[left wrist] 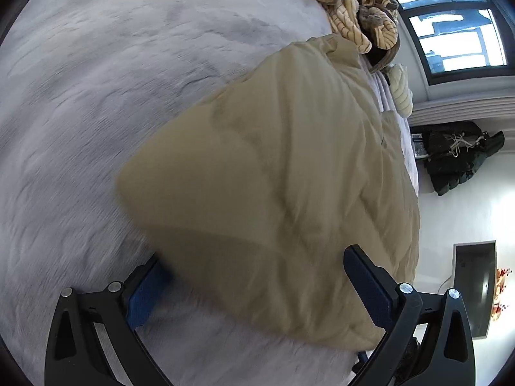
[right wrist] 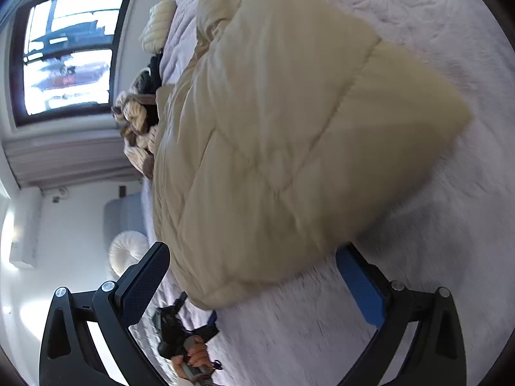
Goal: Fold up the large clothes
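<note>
A large beige quilted garment [left wrist: 289,167] lies folded over on the pale grey fuzzy bed cover [left wrist: 112,64]. My left gripper [left wrist: 256,260] is open wide, its blue-padded fingers standing either side of the garment's near folded edge; the cloth hides the tip of one finger. The same garment [right wrist: 273,135] fills the right wrist view on the bed cover [right wrist: 418,289]. My right gripper [right wrist: 254,251] is also open wide, with the garment's near corner between its fingers and neither pad pressing on it. A hand [right wrist: 193,353] holding the other gripper shows low in that view.
A heap of cream and brown striped clothes [left wrist: 360,9] [right wrist: 138,122] lies beyond the garment at the bed's edge, under a window [right wrist: 67,51]. Dark items [left wrist: 457,157] sit on the floor past the bed. A round white cushion [right wrist: 128,251] sits beside it.
</note>
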Demonstrator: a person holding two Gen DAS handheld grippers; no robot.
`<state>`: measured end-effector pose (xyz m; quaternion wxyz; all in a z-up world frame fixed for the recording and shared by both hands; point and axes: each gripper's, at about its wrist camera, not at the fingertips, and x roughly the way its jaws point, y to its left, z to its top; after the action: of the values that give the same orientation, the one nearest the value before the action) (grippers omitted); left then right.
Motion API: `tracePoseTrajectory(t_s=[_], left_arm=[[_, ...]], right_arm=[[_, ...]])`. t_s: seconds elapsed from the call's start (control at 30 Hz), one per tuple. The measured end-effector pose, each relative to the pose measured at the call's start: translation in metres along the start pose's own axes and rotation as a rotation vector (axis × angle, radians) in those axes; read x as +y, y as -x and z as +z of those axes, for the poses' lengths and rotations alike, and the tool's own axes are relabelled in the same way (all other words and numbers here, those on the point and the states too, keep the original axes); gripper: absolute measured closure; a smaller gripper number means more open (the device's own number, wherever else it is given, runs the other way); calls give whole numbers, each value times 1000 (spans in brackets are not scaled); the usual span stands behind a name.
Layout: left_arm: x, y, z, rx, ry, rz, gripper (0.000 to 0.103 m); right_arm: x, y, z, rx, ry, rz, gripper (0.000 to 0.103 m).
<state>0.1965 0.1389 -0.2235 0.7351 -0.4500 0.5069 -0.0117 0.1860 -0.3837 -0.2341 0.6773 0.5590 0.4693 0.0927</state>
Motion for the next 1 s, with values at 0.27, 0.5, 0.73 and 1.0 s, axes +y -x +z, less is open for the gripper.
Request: tracePoseTrajectory(t_s=[0.27,0.5,0.73,1.0], left_arm=[[-2,-14,16,-28,6,-1,6],[-23,1,17,-52,-68,-71,73],[-58,38,13,-102,-153,-116,80],[-68,85,-16,-121,-203,-135,80]], right_arm=[[-3,-44,12,15,-54,113,0],[-11,-48,14,26,-169,119,50],[4,-34,7,23,-108,192,74],[26,-8,-10,54,-7,224,76]])
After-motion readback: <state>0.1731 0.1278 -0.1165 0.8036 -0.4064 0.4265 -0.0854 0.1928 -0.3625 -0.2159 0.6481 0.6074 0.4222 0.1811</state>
